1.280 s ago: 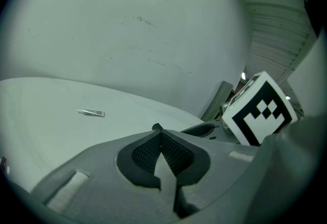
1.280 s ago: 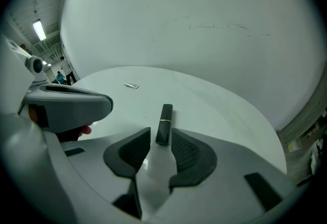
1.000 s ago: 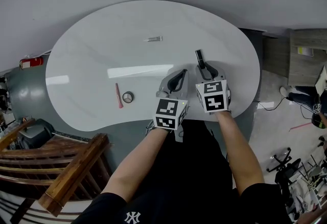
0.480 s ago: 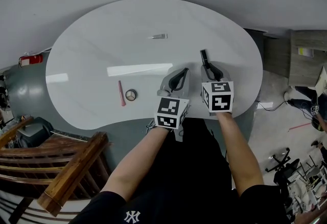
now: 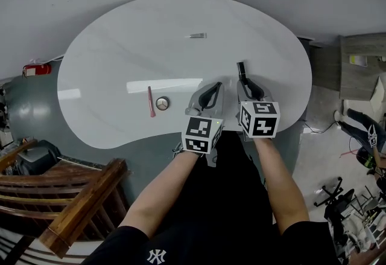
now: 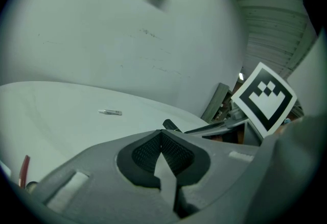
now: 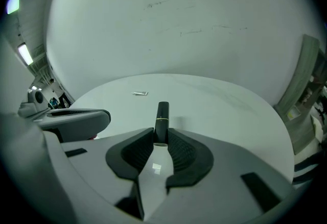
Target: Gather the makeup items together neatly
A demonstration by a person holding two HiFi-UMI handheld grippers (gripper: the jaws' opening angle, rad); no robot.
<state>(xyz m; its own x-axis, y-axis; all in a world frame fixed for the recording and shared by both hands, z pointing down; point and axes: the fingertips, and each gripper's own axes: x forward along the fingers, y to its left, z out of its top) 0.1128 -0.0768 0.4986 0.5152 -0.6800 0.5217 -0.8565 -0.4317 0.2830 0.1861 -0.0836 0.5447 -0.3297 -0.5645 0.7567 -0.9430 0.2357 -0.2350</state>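
On the white oval table (image 5: 120,64) lie a small silver tube (image 5: 197,35) at the far side, and a pink pencil (image 5: 151,101) beside a round compact (image 5: 161,102) at the near left. My right gripper (image 5: 243,81) is shut on the near end of a black tube (image 5: 242,69). That black tube (image 7: 162,121) sticks forward from between the pads (image 7: 180,150) in the right gripper view. My left gripper (image 5: 215,86) sits just to its left, shut with nothing in it; the pads (image 6: 148,152) meet. The silver tube (image 6: 110,112) lies well ahead of it.
The table's near edge (image 5: 181,140) runs right below both grippers. A wooden railing (image 5: 78,209) stands at the lower left, a red object (image 5: 36,69) by the table's left end, and chairs and clutter (image 5: 356,197) on the floor at the right.
The right jaws have closed onto the black tube. The head view has shifted, so the table items sit a little further right in the picture. The left gripper has barely moved.
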